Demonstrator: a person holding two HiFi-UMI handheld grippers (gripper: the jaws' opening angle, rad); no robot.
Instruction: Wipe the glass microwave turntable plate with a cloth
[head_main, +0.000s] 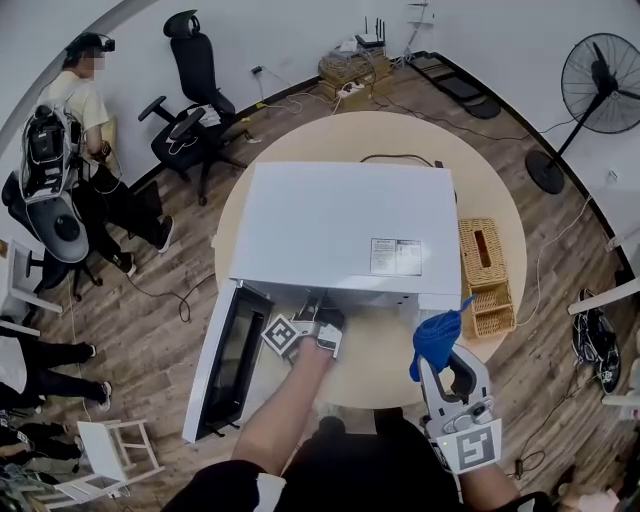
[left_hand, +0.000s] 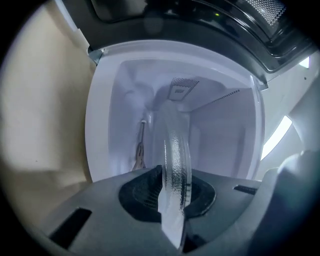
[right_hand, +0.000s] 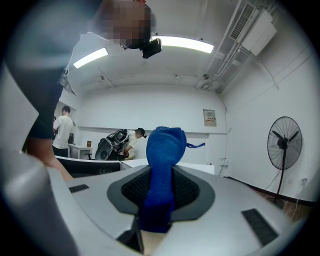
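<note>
The white microwave (head_main: 340, 230) stands on a round table with its door (head_main: 228, 360) swung open to the left. My left gripper (head_main: 317, 307) reaches level into the mouth of the microwave. In the left gripper view this gripper (left_hand: 172, 202) is shut on the rim of the clear glass turntable plate (left_hand: 175, 150), seen edge-on against the white cavity (left_hand: 220, 125). The plate is hidden in the head view. My right gripper (head_main: 447, 368) hovers at the table's front right, shut on a blue cloth (head_main: 437, 340). That cloth (right_hand: 162, 165) stands bunched up out of the right gripper (right_hand: 159, 202).
Two wicker baskets (head_main: 483, 252) (head_main: 492, 310) sit right of the microwave. The table's front edge (head_main: 370, 385) lies between my arms. A standing fan (head_main: 600, 85), office chairs (head_main: 190, 100) and a seated person (head_main: 80, 110) are on the wooden floor around the table.
</note>
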